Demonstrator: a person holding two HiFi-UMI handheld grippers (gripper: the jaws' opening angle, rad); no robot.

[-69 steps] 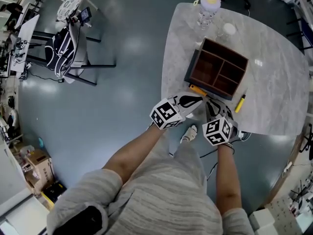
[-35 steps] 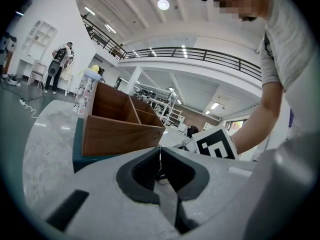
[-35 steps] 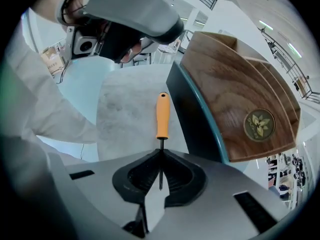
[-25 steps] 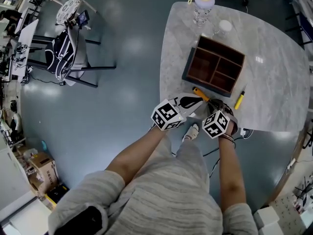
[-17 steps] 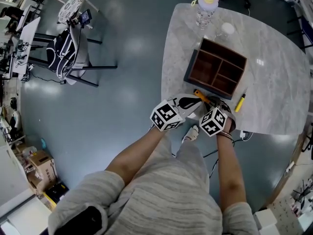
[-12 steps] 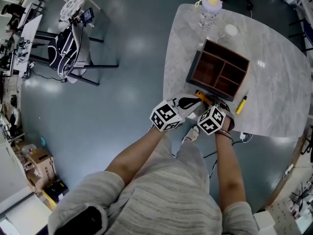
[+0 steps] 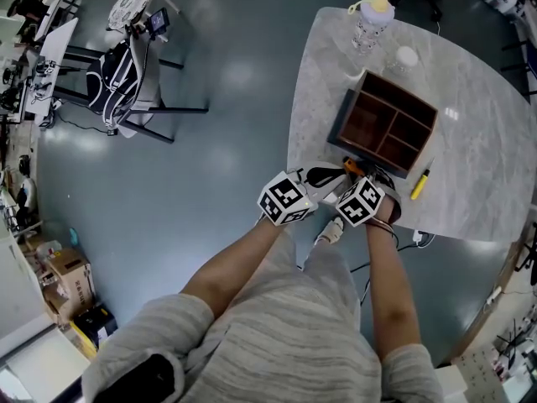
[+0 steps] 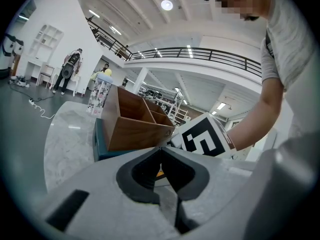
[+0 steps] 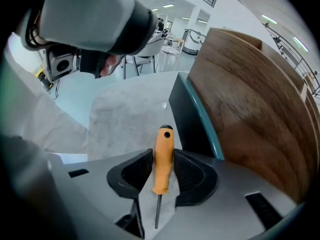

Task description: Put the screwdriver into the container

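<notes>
The orange-handled screwdriver (image 9: 163, 149) sits between the jaws of the right gripper (image 9: 162, 154), which have closed narrowly on its handle. The thin shaft points back toward the gripper body and the butt of the handle points at the container (image 9: 250, 114). In the head view the screwdriver (image 7: 351, 165) lies just outside the container's near wall (image 7: 367, 154), at the corner toward the person; whether it is lifted off the tabletop cannot be told. The pick-up looks done, but the main part is left: every compartment of the divided wooden container appears empty, so the tool has yet to be raised over the wall and let go inside. The left gripper (image 8: 161, 150) has its jaws together on nothing and rests just short of the container, close beside the right gripper (image 7: 369, 176) on its left. A yellow pen (image 7: 420, 183) lies by the container's right side. Past its far side stand a clear bottle (image 7: 371, 19) with a yellow cap and a small white round thing (image 7: 407, 55). All sit on a grey marble table (image 7: 478, 141) with rounded edges. The floor (image 7: 210, 141) around it is glossy grey-blue, and a chair with a bag (image 7: 126, 65) stands well away to the container's left.
</notes>
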